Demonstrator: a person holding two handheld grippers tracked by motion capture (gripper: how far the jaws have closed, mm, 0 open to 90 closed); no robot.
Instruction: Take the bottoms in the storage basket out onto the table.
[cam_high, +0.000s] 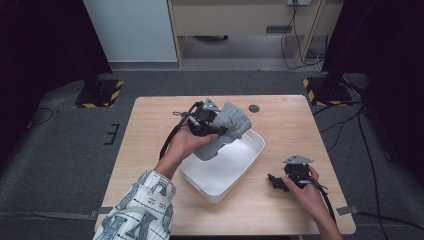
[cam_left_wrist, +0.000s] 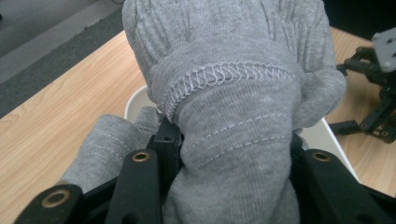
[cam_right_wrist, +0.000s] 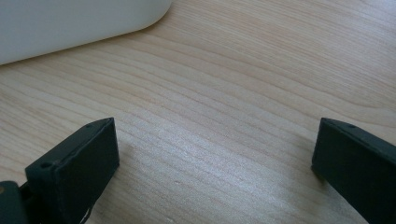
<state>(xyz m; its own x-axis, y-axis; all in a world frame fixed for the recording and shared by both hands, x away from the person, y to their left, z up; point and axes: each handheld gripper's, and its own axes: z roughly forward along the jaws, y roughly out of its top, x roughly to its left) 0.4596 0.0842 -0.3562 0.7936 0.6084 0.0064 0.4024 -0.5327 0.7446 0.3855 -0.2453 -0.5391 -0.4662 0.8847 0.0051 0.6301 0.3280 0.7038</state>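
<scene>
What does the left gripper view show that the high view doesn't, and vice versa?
Left gripper view alone: the overlock seam and stitch lines on the grey knit garment clamped between the jaws. High view alone: the patterned sleeve, both hands, the floor around the table. Both: garment, white bin, left gripper, open right gripper on the wood.

You have one grey knitted garment (cam_high: 226, 131), one white bin (cam_high: 235, 167), two hand-held grippers and one desk (cam_high: 280, 125).
</scene>
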